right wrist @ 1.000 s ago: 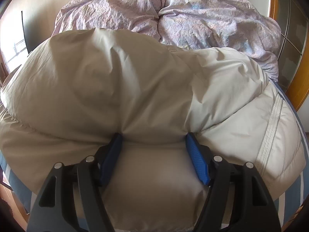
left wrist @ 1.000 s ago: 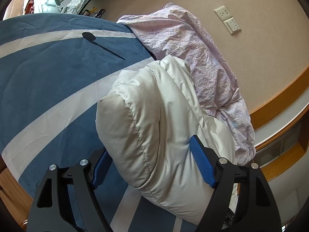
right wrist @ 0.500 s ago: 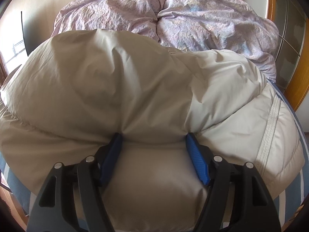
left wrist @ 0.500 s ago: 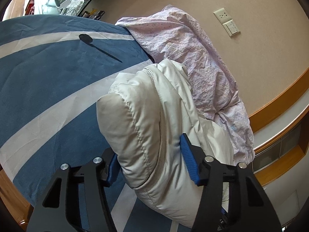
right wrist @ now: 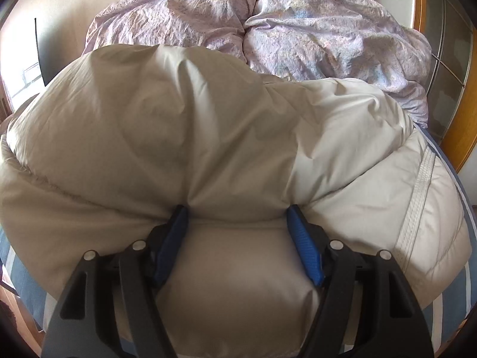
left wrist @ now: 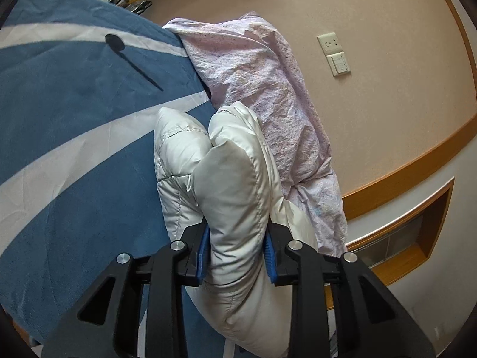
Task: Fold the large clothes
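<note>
Left wrist view shows my left hand-held gripper [left wrist: 237,252] closing its jaws on a thick fold of the white puffer jacket [left wrist: 229,197]; the blue pads [left wrist: 203,253] already press into the padding from both sides. I think I take this end so that I can lift it and lay it over the rest. The jacket lies on the bed [left wrist: 74,119], on a blue cover with white stripes, just beside a crumpled pink duvet [left wrist: 268,89] that is pushed against the wall.

In the right wrist view, my right hand-held gripper [right wrist: 238,238] stands about half open, and a bulge of the jacket [right wrist: 208,134] fills the space between its pads [right wrist: 307,256]. The cloth dents at both pads, so I judge it is held, probably to keep this side steady while the other side is gripped. The duvet [right wrist: 298,29] is behind it.

I can read no brand, label or writing on the jacket or the bedding. On the wall there is only a socket and a switch plate [left wrist: 334,55], without readable text.
</note>
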